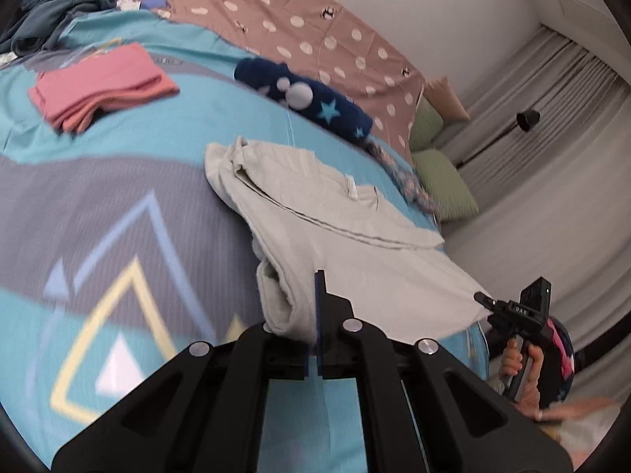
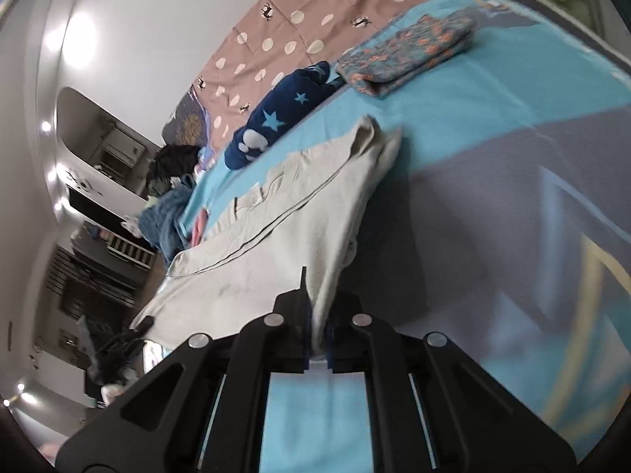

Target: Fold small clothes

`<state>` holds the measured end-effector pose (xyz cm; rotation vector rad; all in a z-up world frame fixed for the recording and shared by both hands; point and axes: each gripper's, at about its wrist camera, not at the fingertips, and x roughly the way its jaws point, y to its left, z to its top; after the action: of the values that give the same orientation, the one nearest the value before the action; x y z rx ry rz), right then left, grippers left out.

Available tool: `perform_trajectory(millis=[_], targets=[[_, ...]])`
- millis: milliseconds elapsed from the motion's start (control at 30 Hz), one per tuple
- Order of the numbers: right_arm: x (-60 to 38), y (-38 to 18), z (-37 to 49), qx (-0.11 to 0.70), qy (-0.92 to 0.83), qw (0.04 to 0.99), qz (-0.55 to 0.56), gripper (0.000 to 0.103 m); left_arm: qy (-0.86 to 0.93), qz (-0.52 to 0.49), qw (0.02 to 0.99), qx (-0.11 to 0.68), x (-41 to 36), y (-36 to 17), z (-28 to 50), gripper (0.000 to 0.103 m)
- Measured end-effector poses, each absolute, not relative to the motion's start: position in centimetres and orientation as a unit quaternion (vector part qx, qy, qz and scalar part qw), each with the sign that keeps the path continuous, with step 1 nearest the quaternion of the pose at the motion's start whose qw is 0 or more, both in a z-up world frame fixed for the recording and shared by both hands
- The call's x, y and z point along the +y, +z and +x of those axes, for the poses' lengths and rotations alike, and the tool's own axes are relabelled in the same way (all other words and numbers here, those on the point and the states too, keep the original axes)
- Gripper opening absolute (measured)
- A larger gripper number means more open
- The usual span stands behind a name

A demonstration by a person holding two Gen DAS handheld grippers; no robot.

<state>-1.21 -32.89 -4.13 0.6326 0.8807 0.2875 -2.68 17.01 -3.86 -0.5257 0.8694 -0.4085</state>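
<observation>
A pale grey-white garment lies half folded on the blue and grey bedspread, its near edge lifted off the bed. My left gripper is shut on the garment's near left corner. My right gripper is shut on the garment's other near corner; it also shows in the left wrist view, pinching the cloth's right tip. The cloth hangs stretched between both grippers.
A folded pink garment, a folded navy star-print garment and a folded patterned garment lie on the bed. A heap of unfolded clothes is at the far corner. Green pillows and curtains stand beside the bed.
</observation>
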Motion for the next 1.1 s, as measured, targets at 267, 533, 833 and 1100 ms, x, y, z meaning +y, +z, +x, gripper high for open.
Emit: perform_trajectory(millis=[267, 533, 833, 1100], targets=[[-34.3, -4.6, -4.2, 0.431, 0.017, 0.88, 0.196, 0.035, -0.048, -0.115, 0.912, 0.392, 19.1, -2.0, -5.1, 0.026], [-25.7, -3.9, 1.4, 0.385, 0.022, 0.917, -0.102, 0.064, -0.053, 0.104, 0.908, 0.403, 12.1, -4.6, 1.3, 0.051], [-23.4, -8.0, 6.5, 0.416, 0.025, 0.879, -0.231, 0.08, -0.007, 0.22, 0.892, 0.395, 10.4, -6.8, 5.4, 0.069], [-22.5, -7.2, 12.3, 0.378, 0.003, 0.89, -0.254, 0.081, 0.01, 0.135, 0.922, 0.364, 12.8, -4.4, 13.2, 0.07]])
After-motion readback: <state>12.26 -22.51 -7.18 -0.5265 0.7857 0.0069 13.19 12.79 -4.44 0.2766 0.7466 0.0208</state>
